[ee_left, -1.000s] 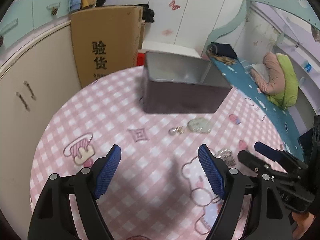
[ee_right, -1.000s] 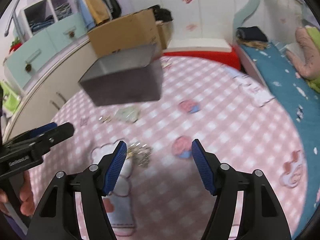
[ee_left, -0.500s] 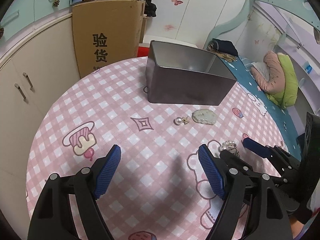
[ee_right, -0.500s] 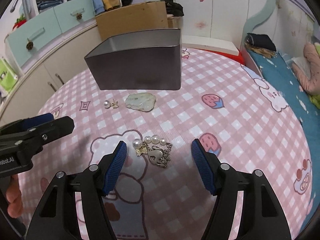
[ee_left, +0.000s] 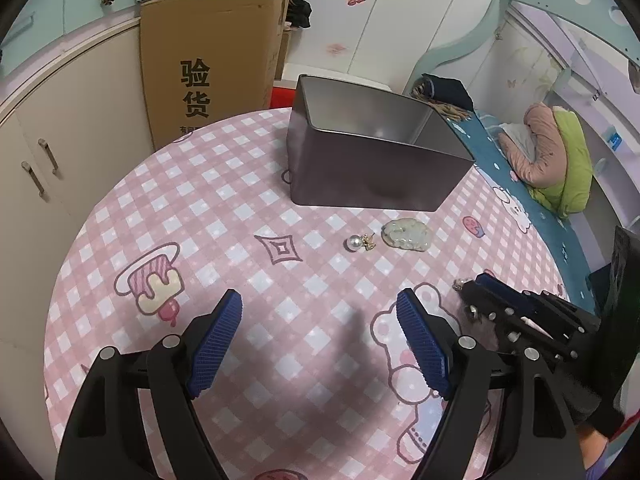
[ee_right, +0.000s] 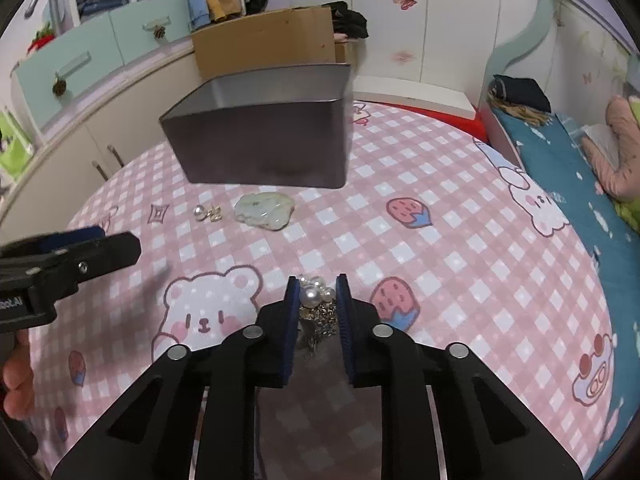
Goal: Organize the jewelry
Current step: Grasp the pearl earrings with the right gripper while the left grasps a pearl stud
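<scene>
Half the pearl bracelet [ee_right: 316,300] hidden, right gripper [ee_right: 316,312] closing

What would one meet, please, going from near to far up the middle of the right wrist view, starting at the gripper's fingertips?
right gripper, its jaws closing with the pearl bracelet between them → jade pendant → grey tin box → cardboard carton.

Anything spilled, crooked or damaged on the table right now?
Nothing stands out. The tin box sits upright, the pearl earring and jade pendant lie loose before it, and the right tool is closing around the pearl bracelet.
</scene>
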{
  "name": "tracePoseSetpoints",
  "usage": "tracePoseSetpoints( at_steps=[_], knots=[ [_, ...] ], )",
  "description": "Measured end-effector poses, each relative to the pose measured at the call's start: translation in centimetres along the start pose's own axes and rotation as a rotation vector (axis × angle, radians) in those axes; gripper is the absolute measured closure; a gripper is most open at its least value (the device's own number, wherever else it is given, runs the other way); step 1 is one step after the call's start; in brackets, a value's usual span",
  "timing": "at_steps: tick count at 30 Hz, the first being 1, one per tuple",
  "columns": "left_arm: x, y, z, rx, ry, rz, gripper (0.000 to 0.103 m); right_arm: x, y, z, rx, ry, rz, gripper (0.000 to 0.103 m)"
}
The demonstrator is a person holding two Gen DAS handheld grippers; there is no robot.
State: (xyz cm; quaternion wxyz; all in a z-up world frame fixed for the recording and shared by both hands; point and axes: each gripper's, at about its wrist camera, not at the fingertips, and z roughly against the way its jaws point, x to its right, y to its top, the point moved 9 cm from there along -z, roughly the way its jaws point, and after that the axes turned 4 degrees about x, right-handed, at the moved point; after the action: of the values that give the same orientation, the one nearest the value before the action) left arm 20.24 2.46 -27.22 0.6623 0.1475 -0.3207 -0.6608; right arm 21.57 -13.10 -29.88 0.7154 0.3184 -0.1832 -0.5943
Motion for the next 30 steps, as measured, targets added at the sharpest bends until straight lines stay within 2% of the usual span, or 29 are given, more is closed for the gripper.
tracePoseSetpoints(
  at_steps=[3,15,24,30],
  knots=[
    [0.0,0.0,-0.2,-0.002,0.002,-0.003,0.026,1.1,0.3,0.3,0.013,-0.001,-0.031,0.092],
    [0.3,0.3,-1.3,-0.014,-0.003,-0.002,0.026,4.1,2.9,2.7,0.087,0.118,-0.204,0.092],
    [0.6,1.9,-3.1,0.007,0.028,-0.006,0.026,4.8,3.2,2.8,0.08,0.109,-0.209,0.091],
    [1.4,2.9,-5.0,-0.002,0.054,-0.059,0.028,4.2,2.7,1.9,0.057,0.127,-0.205,0.091]
  ],
)
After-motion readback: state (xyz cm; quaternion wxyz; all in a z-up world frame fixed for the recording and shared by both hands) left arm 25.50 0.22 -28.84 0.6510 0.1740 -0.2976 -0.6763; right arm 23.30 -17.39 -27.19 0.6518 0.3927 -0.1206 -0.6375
